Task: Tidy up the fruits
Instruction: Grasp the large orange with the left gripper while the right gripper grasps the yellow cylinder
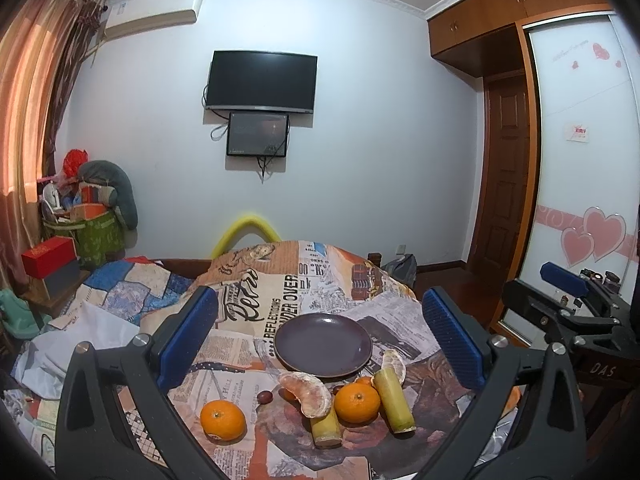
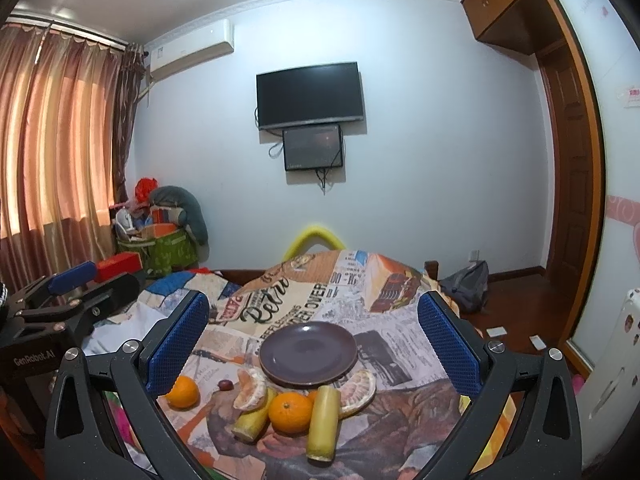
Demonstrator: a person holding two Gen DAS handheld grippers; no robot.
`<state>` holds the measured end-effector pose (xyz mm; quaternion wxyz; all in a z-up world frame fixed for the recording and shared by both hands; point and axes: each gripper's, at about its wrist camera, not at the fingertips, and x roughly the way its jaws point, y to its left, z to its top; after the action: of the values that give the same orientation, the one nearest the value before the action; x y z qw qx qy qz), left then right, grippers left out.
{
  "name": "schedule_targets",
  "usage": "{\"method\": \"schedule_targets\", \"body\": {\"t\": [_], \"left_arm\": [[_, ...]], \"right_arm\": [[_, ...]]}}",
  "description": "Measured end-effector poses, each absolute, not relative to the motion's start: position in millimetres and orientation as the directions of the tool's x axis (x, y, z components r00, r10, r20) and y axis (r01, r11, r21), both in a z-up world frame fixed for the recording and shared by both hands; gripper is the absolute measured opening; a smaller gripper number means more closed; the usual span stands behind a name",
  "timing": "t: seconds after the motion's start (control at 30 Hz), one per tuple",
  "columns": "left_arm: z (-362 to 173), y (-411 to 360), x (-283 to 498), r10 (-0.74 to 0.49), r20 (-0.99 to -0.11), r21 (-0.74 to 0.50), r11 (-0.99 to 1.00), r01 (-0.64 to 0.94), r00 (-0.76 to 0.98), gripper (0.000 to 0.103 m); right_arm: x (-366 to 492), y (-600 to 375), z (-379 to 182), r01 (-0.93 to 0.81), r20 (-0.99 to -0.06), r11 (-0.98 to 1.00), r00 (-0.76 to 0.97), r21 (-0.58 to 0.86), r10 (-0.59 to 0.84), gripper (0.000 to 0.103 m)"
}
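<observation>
Both grippers hover above the table's near edge with nothing between their blue pads: the left gripper (image 1: 320,344) gapes wide, and the right gripper (image 2: 316,348) does too. On the printed cloth (image 1: 260,292) sits a dark plate (image 1: 323,344). Just in front of the plate lie two peeled segments (image 1: 308,394), an orange (image 1: 357,402) between two yellow-green stalks (image 1: 394,400), and a small grape (image 1: 264,397). Another orange (image 1: 222,420) sits apart, left of the plate.

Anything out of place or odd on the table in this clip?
The dark plate is bare while all the fruit lies loose on the cloth in front of it. Two peeled citrus pieces rest directly on the tablecloth, one leaning on a sugarcane piece. Nothing is spilled or broken.
</observation>
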<state>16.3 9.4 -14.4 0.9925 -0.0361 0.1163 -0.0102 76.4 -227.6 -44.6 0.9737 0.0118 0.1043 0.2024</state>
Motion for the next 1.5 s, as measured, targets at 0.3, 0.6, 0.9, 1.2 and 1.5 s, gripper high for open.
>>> {"method": "schedule_targets", "body": {"t": [0.3, 0.6, 0.9, 1.2, 1.5], "left_arm": [[-39, 32, 41, 0.003, -0.342, -0.092, 0.995, -0.037, 0.940, 0.098], [-92, 70, 82, 0.030, -0.515, -0.109, 0.989, -0.101, 0.856, 0.087], [-146, 100, 116, 0.052, -0.663, -0.092, 0.984, -0.150, 0.746, 0.087], [-188, 113, 135, 0.052, -0.760, -0.082, 0.981, -0.174, 0.648, 0.087], [-212, 125, 147, 0.039, -0.802, -0.101, 0.975, -0.200, 0.596, 0.087]], "right_arm": [[108, -223, -75, -0.383, -0.335, 0.921, 0.861, 0.072, 0.384, 0.103], [140, -221, -116, -0.349, -0.487, 0.934, 0.804, 0.079, 0.341, 0.100], [164, -218, -158, -0.349, -0.621, 0.933, 0.712, 0.091, 0.327, 0.092], [184, -214, -190, -0.357, -0.699, 0.923, 0.625, 0.142, 0.349, 0.080], [195, -208, -209, -0.375, -0.739, 0.904, 0.546, 0.206, 0.395, 0.060]]}}
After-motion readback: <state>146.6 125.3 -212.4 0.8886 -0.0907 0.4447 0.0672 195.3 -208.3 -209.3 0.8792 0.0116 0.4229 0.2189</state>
